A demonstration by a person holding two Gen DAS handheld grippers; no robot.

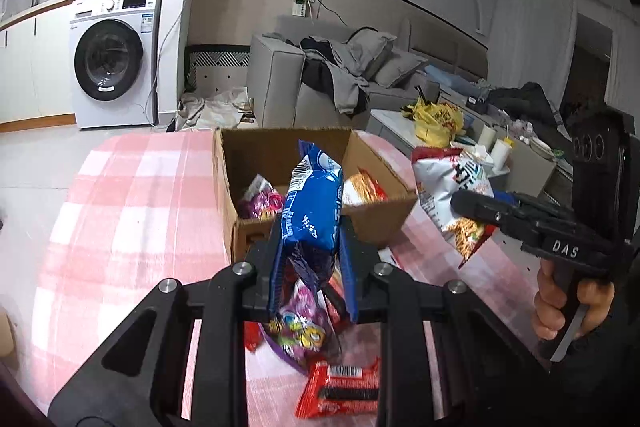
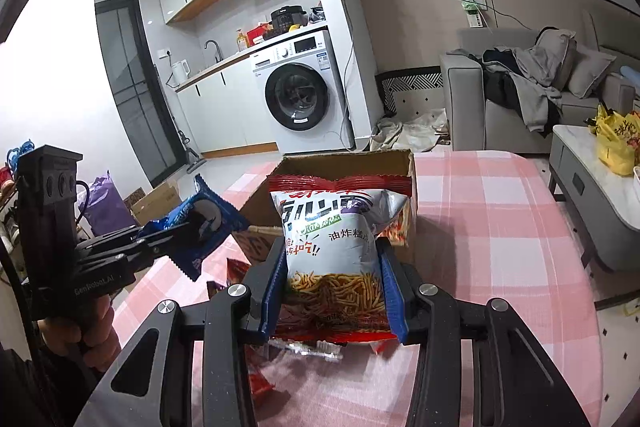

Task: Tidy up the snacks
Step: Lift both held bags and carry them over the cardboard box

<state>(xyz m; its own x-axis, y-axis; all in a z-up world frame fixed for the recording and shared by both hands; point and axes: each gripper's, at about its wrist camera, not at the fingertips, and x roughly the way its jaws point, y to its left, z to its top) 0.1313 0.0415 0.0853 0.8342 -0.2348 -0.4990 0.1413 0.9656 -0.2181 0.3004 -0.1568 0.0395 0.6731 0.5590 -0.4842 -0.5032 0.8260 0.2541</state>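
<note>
left fingers (image 1: 276,259) pinching blue packet (image 1: 314,203), right fingers (image 2: 390,291) pinching noodle bag (image 2: 336,247), box (image 2: 348,163) interior mostly hidden

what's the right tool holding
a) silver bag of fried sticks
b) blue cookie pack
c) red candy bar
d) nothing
a: the right tool is shut on the silver bag, with its blue pads pressed on both sides; the blue pack is in the left tool.
</note>
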